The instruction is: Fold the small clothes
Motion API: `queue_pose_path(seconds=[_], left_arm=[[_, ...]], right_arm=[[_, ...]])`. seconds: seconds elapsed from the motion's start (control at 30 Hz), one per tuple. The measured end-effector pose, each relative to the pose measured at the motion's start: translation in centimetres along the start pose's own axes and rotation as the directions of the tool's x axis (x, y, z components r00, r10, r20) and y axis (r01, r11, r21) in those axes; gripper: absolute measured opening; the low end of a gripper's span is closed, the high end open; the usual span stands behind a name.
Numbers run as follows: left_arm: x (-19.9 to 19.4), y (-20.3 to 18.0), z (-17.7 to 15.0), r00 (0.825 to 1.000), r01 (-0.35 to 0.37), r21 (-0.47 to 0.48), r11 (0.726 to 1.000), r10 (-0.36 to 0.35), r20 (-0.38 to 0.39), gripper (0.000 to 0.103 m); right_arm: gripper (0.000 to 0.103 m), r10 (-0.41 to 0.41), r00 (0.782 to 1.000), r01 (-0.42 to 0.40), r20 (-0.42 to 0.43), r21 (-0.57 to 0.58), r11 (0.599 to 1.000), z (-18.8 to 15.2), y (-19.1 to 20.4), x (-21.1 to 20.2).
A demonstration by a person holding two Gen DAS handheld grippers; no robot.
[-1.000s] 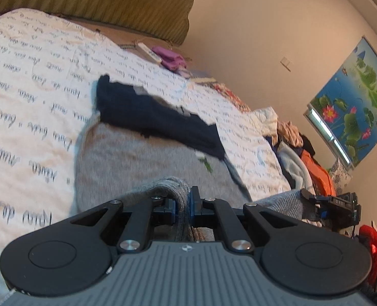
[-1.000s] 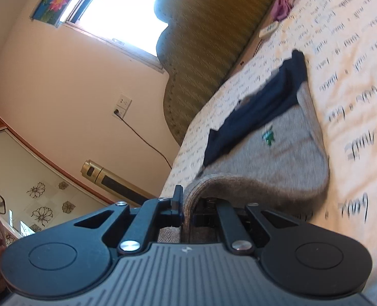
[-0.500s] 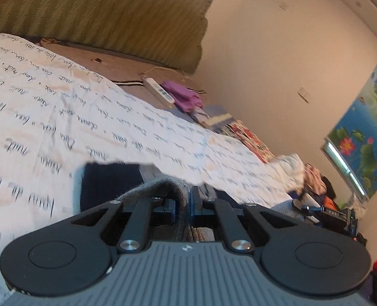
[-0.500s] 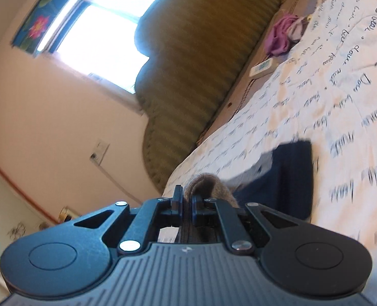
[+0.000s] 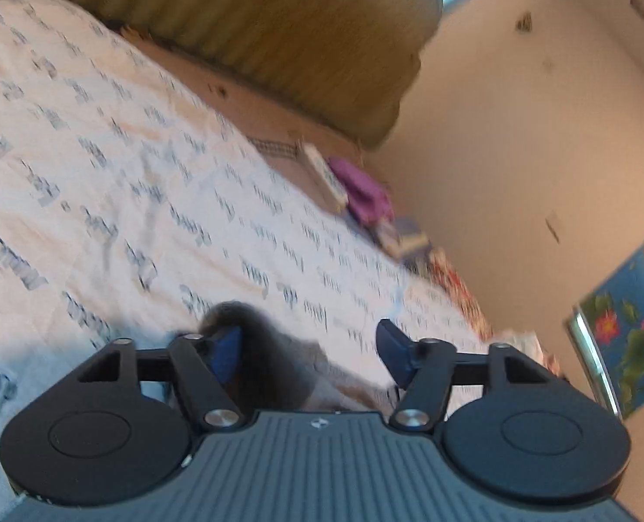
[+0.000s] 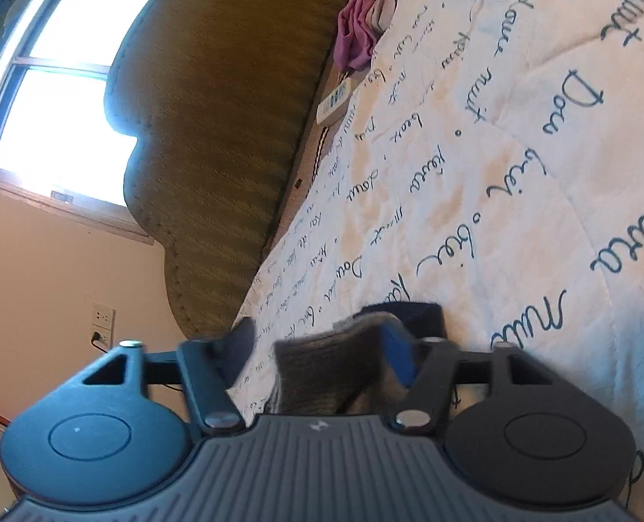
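Observation:
A small grey knitted garment (image 5: 274,361) with a dark navy part lies on the white bedspread (image 5: 104,182) printed with blue script. In the left wrist view my left gripper (image 5: 309,348) is open, and the grey cloth bunches against the inner side of its left finger. In the right wrist view my right gripper (image 6: 322,350) is open too; the grey fold (image 6: 326,369) stands between the jaws, against the right finger, with the navy edge (image 6: 413,317) just beyond. The rest of the garment is hidden under the grippers.
An olive padded headboard (image 6: 217,130) stands at the far end of the bed. A white remote (image 6: 333,100) and a purple cloth (image 6: 357,30) lie by it. A pile of clothes (image 5: 465,291) sits at the bed's right edge. A window (image 6: 48,87) is behind.
Both grippers carried the gripped grey hem forward over the garment toward the headboard, then opened. The cloth now sits loose between the spread jaws.

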State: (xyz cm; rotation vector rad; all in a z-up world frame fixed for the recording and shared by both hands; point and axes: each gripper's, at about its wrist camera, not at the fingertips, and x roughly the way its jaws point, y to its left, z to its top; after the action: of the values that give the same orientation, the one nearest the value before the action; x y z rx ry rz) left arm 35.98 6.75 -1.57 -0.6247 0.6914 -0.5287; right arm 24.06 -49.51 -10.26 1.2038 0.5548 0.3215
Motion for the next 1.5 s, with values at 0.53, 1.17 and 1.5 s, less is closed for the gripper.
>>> queue_pose_path(seconds=[0.53, 1.17, 1.5], left_arm=[[4.9, -7.0, -7.0, 0.927, -0.350, 0.657, 0.668, 0.348, 0.140, 0.077], [8.1, -5.9, -6.0, 0.871, -0.464, 0.621, 0.632, 0.454, 0.189, 0.008], [7.7, -4.9, -6.0, 0.841, -0.506, 0.598, 0.622, 0.508, 0.183, 0.030]], right_arm=[[0.087, -0.227, 0.974, 0.206, 0.014, -0.479, 0.853, -2.4, 6.5, 1.4], [0.006, -0.401, 0.912, 0.364, 0.086, -0.621, 0.695, -2.5, 5.9, 5.9], [0.008, -0.378, 0.922, 0.364, 0.078, -0.503, 0.784, -1.8, 3.9, 4.8]])
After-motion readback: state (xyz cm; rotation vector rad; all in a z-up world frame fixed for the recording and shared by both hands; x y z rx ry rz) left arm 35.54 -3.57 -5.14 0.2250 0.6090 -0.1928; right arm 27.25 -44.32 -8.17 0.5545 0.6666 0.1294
